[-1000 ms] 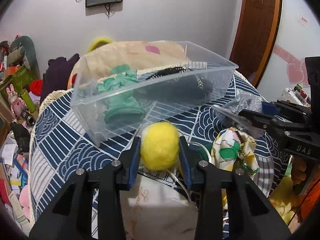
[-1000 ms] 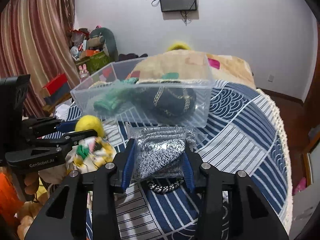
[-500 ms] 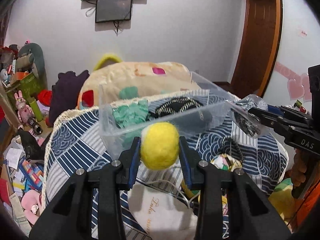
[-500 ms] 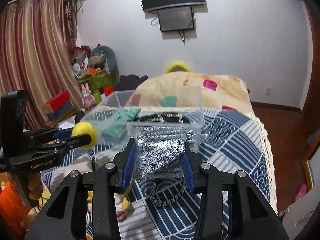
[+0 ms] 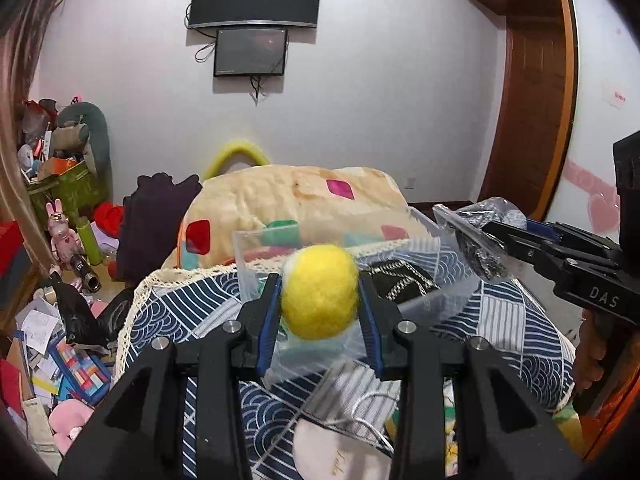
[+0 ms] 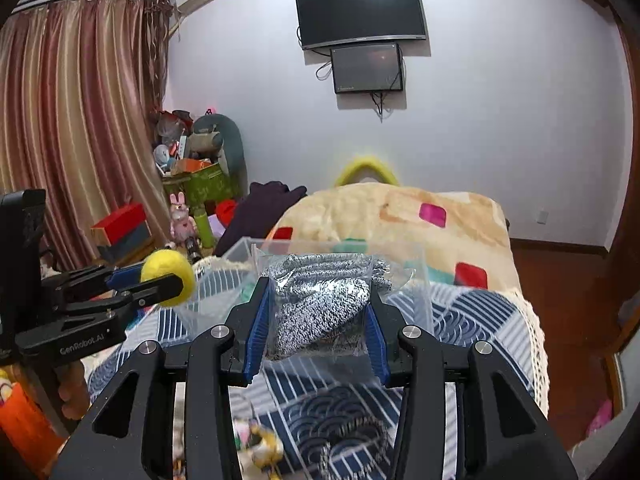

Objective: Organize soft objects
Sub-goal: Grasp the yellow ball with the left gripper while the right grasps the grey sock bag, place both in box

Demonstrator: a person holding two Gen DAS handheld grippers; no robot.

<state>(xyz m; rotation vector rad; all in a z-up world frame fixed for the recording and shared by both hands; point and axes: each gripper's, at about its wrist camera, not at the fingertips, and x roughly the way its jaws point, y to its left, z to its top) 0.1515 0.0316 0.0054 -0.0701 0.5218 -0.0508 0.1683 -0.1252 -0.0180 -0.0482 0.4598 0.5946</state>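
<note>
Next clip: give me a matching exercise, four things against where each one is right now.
Things:
1. yellow felt ball
2. bagged grey knit
3. clear plastic bin
4. patchwork blanket

Places:
A. on the blue patterned cover
B. in the left gripper
C. heaped behind the bin
D. in the right gripper

Pairs: 1-B, 2-D, 3-A, 4-C

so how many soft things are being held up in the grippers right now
2: a yellow felt ball in the left gripper, and a bagged grey knit item in the right gripper.
</note>
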